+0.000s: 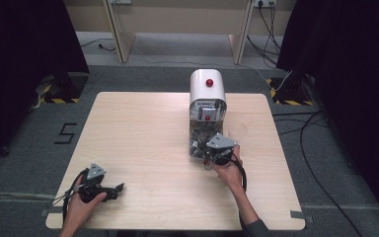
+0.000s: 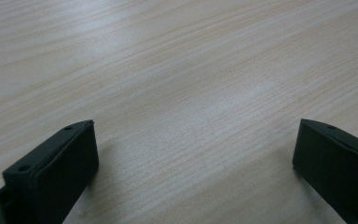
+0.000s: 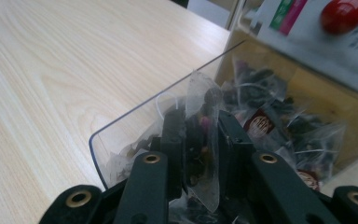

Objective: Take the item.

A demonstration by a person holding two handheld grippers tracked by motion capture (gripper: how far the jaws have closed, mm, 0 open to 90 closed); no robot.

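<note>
A white dispenser (image 1: pixel 207 91) with a red knob stands at the table's far middle. Its clear front bin (image 3: pixel 121 126) holds several pyramid tea bags. My right gripper (image 3: pixel 200 123) reaches into the bin from the near side, shut on one clear tea bag (image 3: pixel 204 100) of dark leaves, pinched upright between the pads. From the high view, the right gripper (image 1: pixel 208 157) sits at the bin's (image 1: pixel 197 145) front end. My left gripper (image 1: pixel 120 187) lies near the table's front left corner. Its jaws stand wide open over bare wood in the left gripper view (image 2: pixel 196 123).
The light wooden table (image 1: pixel 143 128) is bare to the left and in front of the dispenser. More tea bags (image 3: pixel 284 126) with red tags fill the bin behind the held one. Cables run over the floor at the right (image 1: pixel 316 148).
</note>
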